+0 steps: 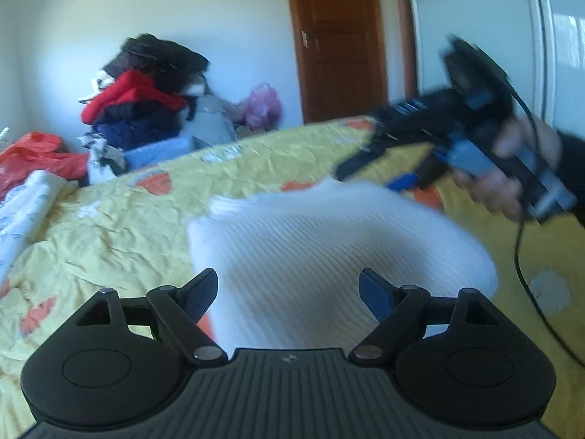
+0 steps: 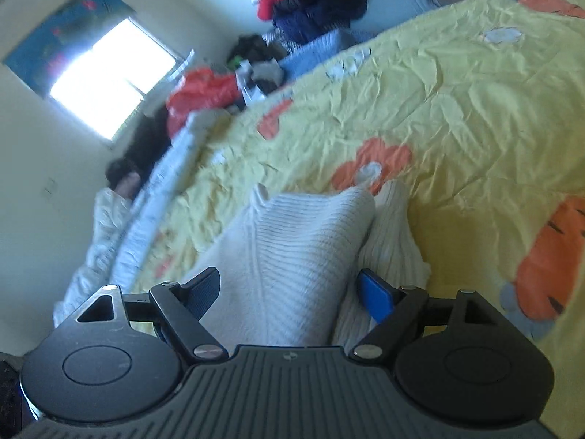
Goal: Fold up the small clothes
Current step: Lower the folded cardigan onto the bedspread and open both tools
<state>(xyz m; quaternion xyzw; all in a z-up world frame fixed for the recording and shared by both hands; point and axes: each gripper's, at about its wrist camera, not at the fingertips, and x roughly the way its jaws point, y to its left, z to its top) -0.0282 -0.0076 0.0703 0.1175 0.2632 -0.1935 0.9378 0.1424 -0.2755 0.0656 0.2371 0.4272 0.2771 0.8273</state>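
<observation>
At lower centre, the white ribbed knit garment (image 1: 310, 256) on the yellow printed bedsheet (image 1: 120, 219) lies between both wide-spread, empty claws, the left gripper (image 1: 289, 294) and right gripper (image 2: 289, 294); thick folds could be missed or bunched.

White ribbed knit garment (image 1: 310, 256), folded, lies on the yellow bedspread, filling the lower centre of the left wrist view. In the right wrist view the garment (image 2: 292, 256) shows a sleeve (image 2: 391, 241) alongside its right edge, lower centre.
</observation>
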